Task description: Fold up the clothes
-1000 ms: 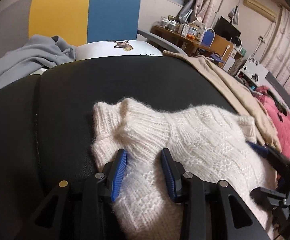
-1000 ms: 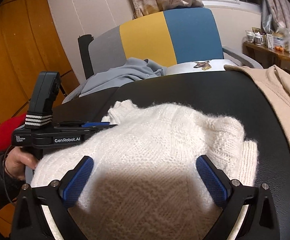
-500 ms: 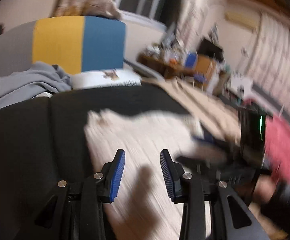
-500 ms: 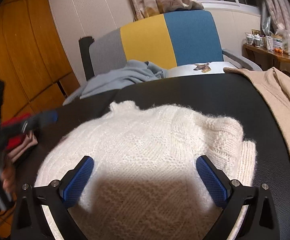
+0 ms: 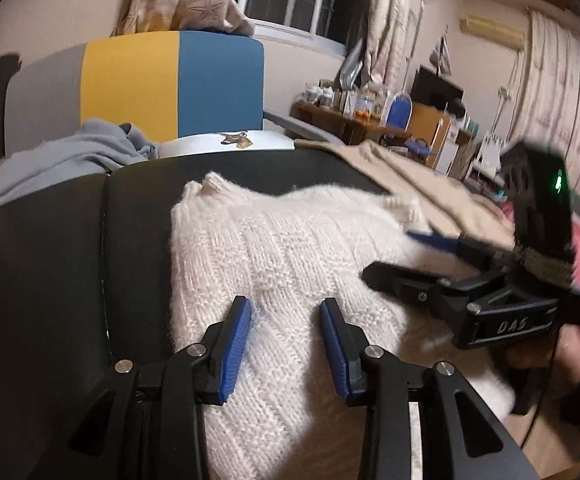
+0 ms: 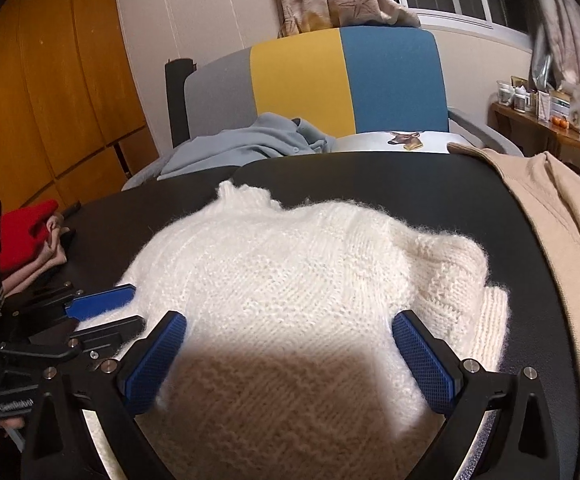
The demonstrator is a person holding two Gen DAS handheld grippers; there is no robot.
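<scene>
- On a black padded surface [image 6: 370,176], a white knit sweater [image 6: 298,264] lies folded into a thick bundle, directly under and ahead of both hand-held grippers.
- The left gripper [image 5: 285,312] hangs over the sweater's near left part, its blue-padded fingers [image 5: 235,340] held partly apart with knit showing in the gap; nothing is pinched between them.
- The right gripper [image 6: 290,344] stands spread wide above the near middle of the bundle, one blue pad [image 6: 153,356] at each side of the fabric, gripping nothing.
- In the left wrist view the right gripper [image 5: 422,256] reaches in from the right, fingers parted, low over the sweater's right edge; whether it touches the wool cannot be told.
- In the right wrist view the left gripper [image 6: 101,312] lies at the bundle's left edge.
- The sweater is fuzzy, chunky wool with raised rib and block patterns; a ribbed cuff or hem [image 6: 490,320] sticks out at the right, and a small ruffled edge [image 6: 241,194] peeks out at the far side.
- A beige garment [image 6: 562,232] lies draped on the right, just beside the sweater.
- A grey-blue garment [image 6: 245,148] is heaped on a chair with grey, yellow and blue panels [image 6: 390,80], behind the black surface.
- Red cloth [image 6: 21,232] sits folded at far left.
</scene>
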